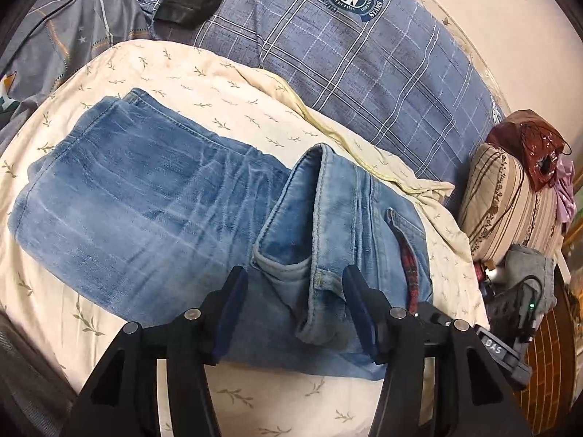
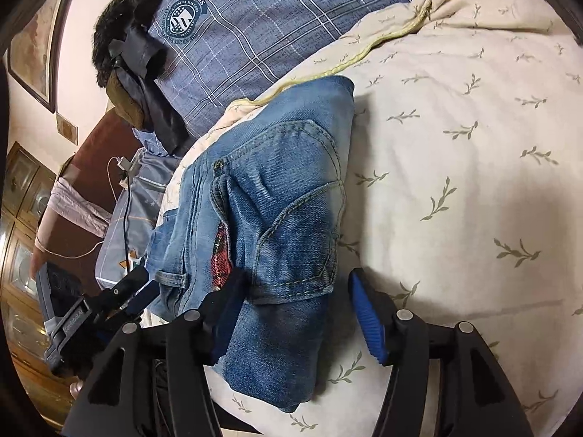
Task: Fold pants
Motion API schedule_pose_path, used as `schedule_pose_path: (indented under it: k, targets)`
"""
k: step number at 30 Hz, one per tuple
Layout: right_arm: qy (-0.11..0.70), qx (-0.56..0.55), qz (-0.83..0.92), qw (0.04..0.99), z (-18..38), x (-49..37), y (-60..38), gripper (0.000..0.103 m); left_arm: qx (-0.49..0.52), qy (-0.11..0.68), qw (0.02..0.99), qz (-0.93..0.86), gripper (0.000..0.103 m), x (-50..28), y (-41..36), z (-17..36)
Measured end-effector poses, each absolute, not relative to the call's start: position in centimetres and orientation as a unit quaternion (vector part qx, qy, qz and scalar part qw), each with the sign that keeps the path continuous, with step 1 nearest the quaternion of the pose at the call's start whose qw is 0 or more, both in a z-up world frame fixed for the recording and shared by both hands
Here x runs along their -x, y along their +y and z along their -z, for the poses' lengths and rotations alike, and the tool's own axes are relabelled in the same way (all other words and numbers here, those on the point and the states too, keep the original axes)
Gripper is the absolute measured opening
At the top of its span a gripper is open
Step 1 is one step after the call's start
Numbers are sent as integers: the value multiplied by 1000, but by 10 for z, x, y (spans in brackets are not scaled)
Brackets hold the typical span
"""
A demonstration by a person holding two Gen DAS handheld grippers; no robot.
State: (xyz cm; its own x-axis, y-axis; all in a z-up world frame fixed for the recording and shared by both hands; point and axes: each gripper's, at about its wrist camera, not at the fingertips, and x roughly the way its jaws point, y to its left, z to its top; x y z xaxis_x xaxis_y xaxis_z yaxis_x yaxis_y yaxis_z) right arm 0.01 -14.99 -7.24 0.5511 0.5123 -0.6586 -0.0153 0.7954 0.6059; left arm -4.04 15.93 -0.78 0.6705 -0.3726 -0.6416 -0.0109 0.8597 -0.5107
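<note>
The left tongs [image 1: 295, 284] stand spread, their blue-padded fingers [image 1: 233, 306] on either side of the rolled waistband end of the jeans [image 1: 145, 211] without pressing on it. The right tongs [image 2: 295, 291] are also spread: the left pad sits against the denim beside the back pocket [image 2: 302, 196], the right pad hangs clear over the bedding, and nothing is pinched. The light-blue jeans lie folded on a cream quilt [image 1: 204, 83] printed with small leaf sprigs, the legs stretching to the left in the left wrist view, the waist end doubled over near the tongs, a strip of red plaid lining [image 1: 410, 266] showing at the fold. Beyond the quilt, on the far side of the bed, lies a blue plaid duvet [image 1: 364, 73] with a round crest. At the far right a striped bolster pillow [image 1: 510, 200] rests under a dark red bag [image 1: 528, 142].
</note>
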Motion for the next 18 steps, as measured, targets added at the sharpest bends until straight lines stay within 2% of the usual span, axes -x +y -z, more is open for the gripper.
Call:
schedule_pose_path:
  k: [5, 10, 18]
  targets:
    - [406, -220, -154, 874, 40, 12, -139, 61, 242, 398, 879, 104, 54, 41, 157, 11]
    - [391, -211, -186, 876, 17, 11, -121, 61, 250, 401, 876, 98, 54, 26, 161, 9]
    - [423, -194, -274, 841, 11, -22, -47, 62, 326, 385, 864, -6, 59, 7, 258, -16]
